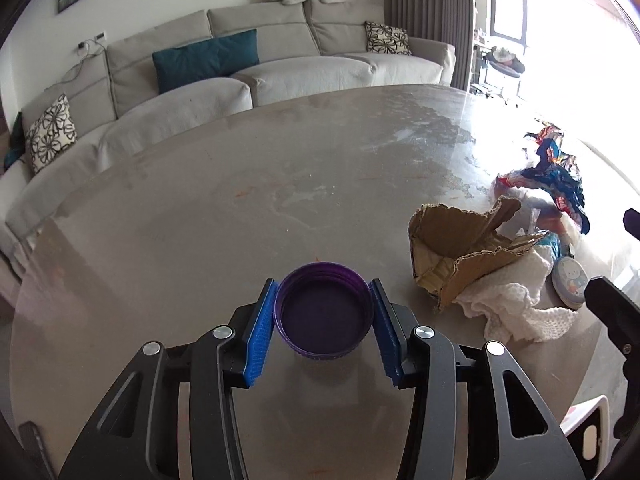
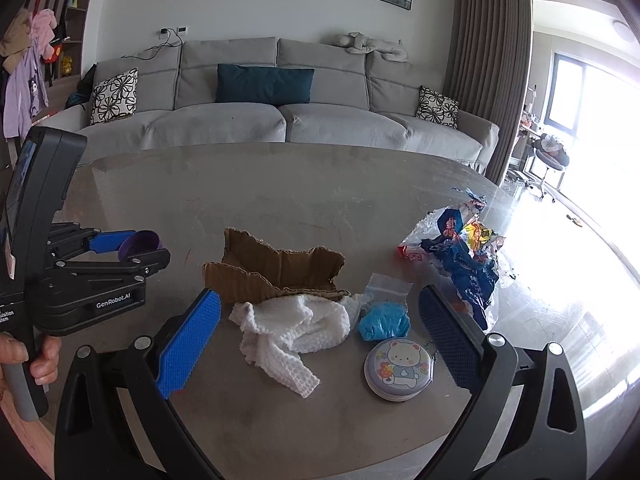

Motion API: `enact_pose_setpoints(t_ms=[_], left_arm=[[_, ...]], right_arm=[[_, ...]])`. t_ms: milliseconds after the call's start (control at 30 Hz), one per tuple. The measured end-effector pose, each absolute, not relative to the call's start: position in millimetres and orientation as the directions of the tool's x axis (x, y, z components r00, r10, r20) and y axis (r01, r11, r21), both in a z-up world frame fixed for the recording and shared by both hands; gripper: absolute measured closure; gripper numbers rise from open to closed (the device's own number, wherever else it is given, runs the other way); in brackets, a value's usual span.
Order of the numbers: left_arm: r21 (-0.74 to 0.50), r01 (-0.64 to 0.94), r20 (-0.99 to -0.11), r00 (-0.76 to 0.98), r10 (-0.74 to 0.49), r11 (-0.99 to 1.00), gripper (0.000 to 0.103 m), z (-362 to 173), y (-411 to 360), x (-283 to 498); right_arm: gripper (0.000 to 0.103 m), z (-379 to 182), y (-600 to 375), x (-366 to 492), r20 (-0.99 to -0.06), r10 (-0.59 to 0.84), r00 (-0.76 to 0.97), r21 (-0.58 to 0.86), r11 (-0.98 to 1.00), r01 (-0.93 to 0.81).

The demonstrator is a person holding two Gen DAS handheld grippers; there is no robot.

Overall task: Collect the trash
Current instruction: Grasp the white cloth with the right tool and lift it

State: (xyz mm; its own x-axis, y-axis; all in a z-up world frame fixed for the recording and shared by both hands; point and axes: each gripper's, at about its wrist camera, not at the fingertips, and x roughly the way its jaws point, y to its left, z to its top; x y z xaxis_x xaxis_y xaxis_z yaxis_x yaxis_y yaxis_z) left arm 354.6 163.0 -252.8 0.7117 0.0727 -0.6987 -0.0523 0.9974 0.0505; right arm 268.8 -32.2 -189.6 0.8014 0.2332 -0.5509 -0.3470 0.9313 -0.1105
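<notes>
Left hand-held gripper (image 1: 323, 322): clamped on a round purple plastic screw lid (image 1: 323, 316), my blue pads touching its rim at 9 and 3 o'clock, open side up.

Lid's place: between my left fingers, just over the grey stone tabletop (image 1: 240, 200); in the right wrist view it shows at 9 o'clock, raised off the surface, the lid (image 2: 140, 242) gripped side-on.

Right hand-held gripper (image 2: 320, 340): jaws wide apart, nothing between the pads, hovering over the pile.

Remaining trash: a torn brown cardboard scrap (image 2: 276, 270) at 12 o'clock from my right gripper, a crumpled white waffle cloth (image 2: 288, 332) just before it, a blue wad in a small clear bag (image 2: 384, 316), a round pastel bear-print tin (image 2: 396, 368) nearest at 5 o'clock, and a crinkled blue-and-red foil wrapper (image 2: 464, 256) off at 2 o'clock.

Key relation: the pile lies at 3 o'clock from my left gripper and dead ahead of my right, so the right hand is the nearer one; the cloth's long axis runs roughly across the open jaws.

Judgement: the lid looks secured; no bin is visible in either view.
</notes>
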Motion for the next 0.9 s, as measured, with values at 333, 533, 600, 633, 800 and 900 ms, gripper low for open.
enact_pose_setpoints(t_ms=[333, 533, 600, 633, 800, 900], left_arm=[[0.065, -0.023, -0.619, 0.783, 0.058, 0.998, 0.056, -221.7, 143.6, 323.5], [0.061, -0.023, -0.618, 0.784, 0.056, 0.998, 0.056, -220.2, 147.6, 320.3], [0.057, -0.018, -0.621, 0.782, 0.049, 0.998, 0.056, -220.5, 149.4, 319.5], [0.064, -0.018, -0.621, 0.782, 0.054, 0.998, 0.056, -221.4, 149.2, 319.6], [0.068, -0.017, -0.633, 0.772, 0.056, 0.998, 0.056, -228.2, 151.8, 322.3], [0.068, -0.022, -0.634, 0.771, 0.060, 0.997, 0.056, -230.0, 154.5, 322.9]], right_arm=[[0.005, -213.4, -26.5, 274.4, -0.586, 0.270, 0.764, -0.054, 0.928, -0.369], [0.005, -231.9, -2.2, 284.2, -0.599, 0.277, 0.751, -0.079, 0.913, -0.400], [0.005, -239.4, 2.9, 290.3, -0.615, 0.281, 0.737, -0.072, 0.911, -0.407], [0.005, -242.9, 4.7, 293.5, -0.625, 0.279, 0.729, -0.070, 0.910, -0.409], [0.018, -257.8, 11.6, 308.2, -0.696, 0.249, 0.674, -0.061, 0.914, -0.401], [0.028, -259.4, 10.1, 308.4, -0.697, 0.243, 0.675, -0.058, 0.919, -0.391]])
